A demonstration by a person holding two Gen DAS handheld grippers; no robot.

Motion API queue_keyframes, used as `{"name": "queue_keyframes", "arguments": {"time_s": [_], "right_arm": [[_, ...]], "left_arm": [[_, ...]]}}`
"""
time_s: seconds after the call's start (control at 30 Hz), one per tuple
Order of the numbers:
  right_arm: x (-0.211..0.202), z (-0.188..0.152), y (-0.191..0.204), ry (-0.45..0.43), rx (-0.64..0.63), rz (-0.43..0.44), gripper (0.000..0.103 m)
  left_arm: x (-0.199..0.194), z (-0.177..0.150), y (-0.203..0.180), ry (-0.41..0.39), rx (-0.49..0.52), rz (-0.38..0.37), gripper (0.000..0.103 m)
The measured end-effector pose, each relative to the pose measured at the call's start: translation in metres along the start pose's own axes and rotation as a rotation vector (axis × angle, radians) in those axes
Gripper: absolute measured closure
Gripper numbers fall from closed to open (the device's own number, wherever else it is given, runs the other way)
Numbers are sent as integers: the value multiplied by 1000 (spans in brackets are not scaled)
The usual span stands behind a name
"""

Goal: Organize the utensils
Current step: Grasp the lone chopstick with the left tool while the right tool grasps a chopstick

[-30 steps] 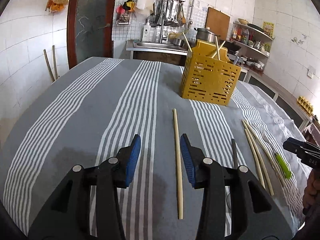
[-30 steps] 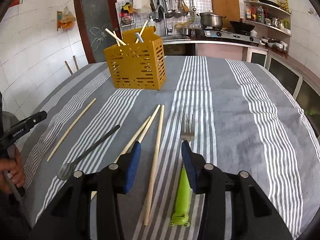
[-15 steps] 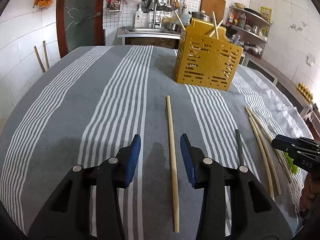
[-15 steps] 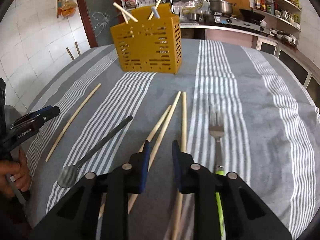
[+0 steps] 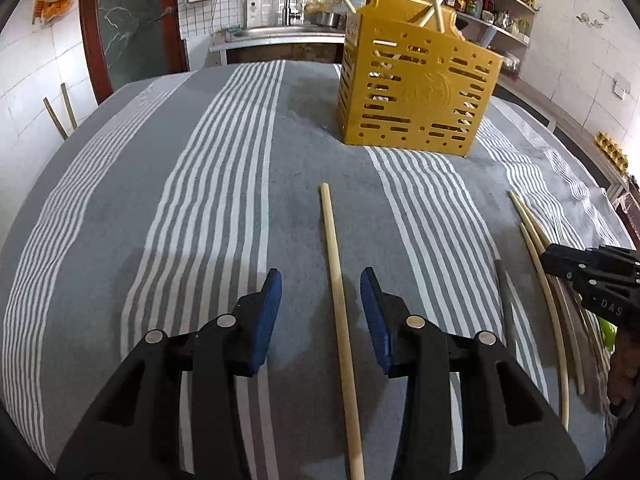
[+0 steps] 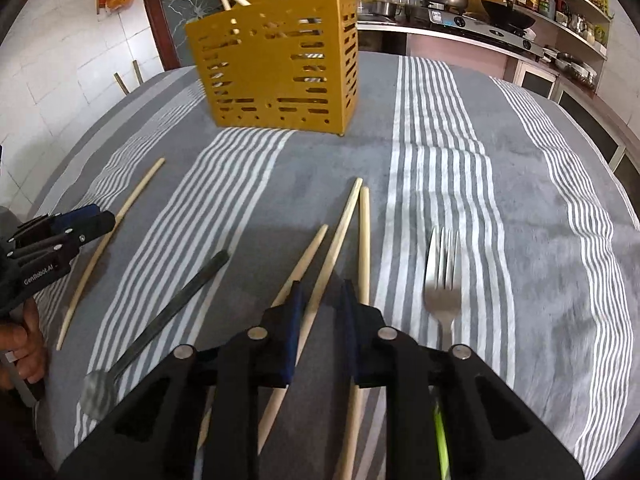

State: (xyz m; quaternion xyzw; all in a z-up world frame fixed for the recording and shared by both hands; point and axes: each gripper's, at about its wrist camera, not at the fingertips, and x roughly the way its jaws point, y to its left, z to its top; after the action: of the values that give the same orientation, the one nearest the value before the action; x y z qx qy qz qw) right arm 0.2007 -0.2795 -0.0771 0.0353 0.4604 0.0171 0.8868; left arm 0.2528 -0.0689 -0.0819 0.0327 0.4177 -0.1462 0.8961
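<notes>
Between the blue pads of the left gripper point(image 5: 321, 292) a single pale chopstick point(image 5: 339, 312) is seen lying flat on the grey striped cloth point(image 5: 160, 208); the jaws are held partly apart, and neither pad touches the stick. Ahead of this gripper and somewhat to its right, the yellow slotted utensil holder point(image 5: 416, 88) stands upright, with a few sticks already leaning out of its top.

Between the pads of the right gripper point(image 6: 322, 292) the middle chopstick point(image 6: 332, 252) of a loose group of three is framed. These jaws have just been closing and are now narrow, but a small gap is still visible on each side of the stick, so nothing is gripped. Just beside the right pad lies a second stick, and a third beside the left pad. To the right of this gripper a fork point(image 6: 440, 276) with a green handle is laid; to its left, a dark-handled spoon point(image 6: 160, 320).
</notes>
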Motion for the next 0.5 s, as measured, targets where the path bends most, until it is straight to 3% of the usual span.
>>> {"name": "queue_keyframes", "arguments": {"time_s": [0.23,0.5], "right_arm": [[18,26,-3,38,-5,-30,83],[28,35,0,60,-3,-52,84]], "left_arm": [[26,21,-3,76,7,-23,63],[43,31,-9,109,23,-5,65]]}}
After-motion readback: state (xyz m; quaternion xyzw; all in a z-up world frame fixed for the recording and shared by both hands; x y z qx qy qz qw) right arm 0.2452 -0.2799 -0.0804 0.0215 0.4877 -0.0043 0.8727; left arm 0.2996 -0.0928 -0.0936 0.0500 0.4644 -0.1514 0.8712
